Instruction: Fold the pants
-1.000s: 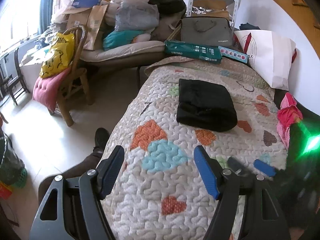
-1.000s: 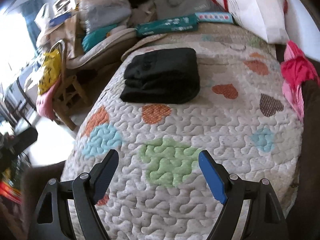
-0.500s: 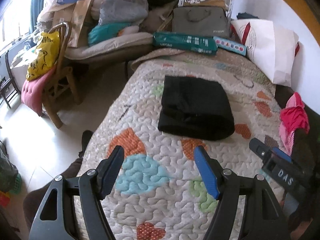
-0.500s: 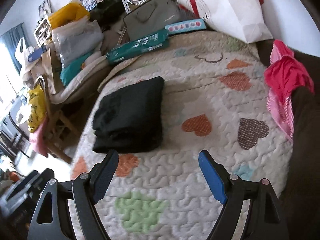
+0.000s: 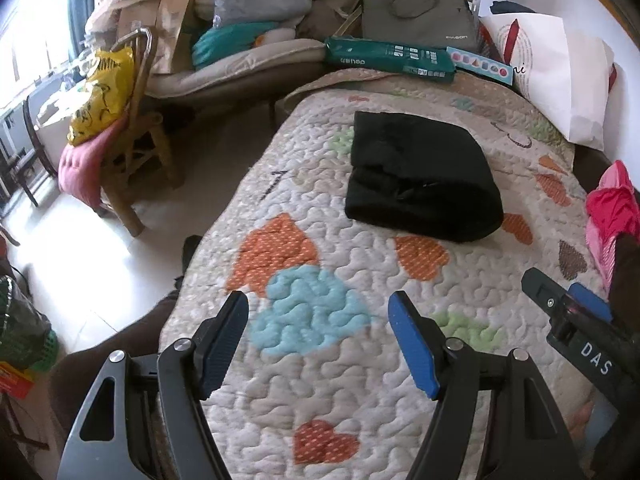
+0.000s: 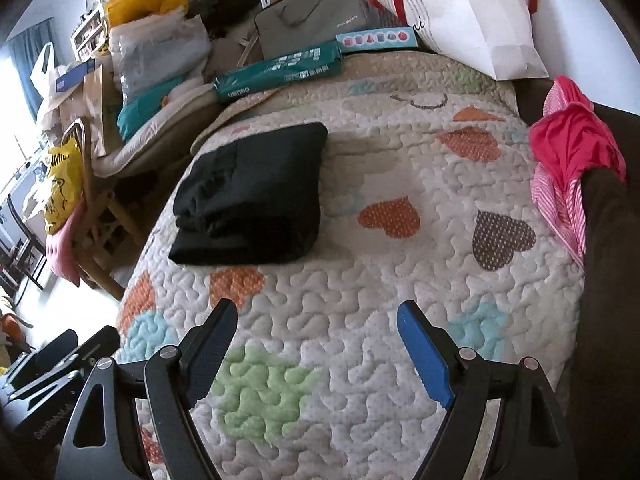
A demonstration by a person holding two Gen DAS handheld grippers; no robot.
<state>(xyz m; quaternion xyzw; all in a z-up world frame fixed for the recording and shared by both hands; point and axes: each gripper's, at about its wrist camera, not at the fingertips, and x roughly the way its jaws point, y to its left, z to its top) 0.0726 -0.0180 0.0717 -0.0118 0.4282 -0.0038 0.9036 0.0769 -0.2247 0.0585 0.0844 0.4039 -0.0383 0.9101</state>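
Resting folded on the quilted bed (image 5: 304,364), black pants (image 5: 420,184) look finished as left gripper (image 5: 316,344) and right gripper (image 6: 316,352), jaws spread empty, have drawn back.

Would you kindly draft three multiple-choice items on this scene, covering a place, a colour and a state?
1. Where do the pants lie?
A. on the quilt
B. on the wooden chair
C. on the floor

2. What colour are the pants?
A. pink
B. black
C. teal

3. How do the left tool and right tool stand?
A. both shut on the pants
B. one open, one shut
C. both open, holding nothing

Answers: 1 A, the folded bundle rests on the heart-patterned quilt; 2 B, the cloth is plainly black; 3 C, each tool's fingers stand wide apart over bare quilt.
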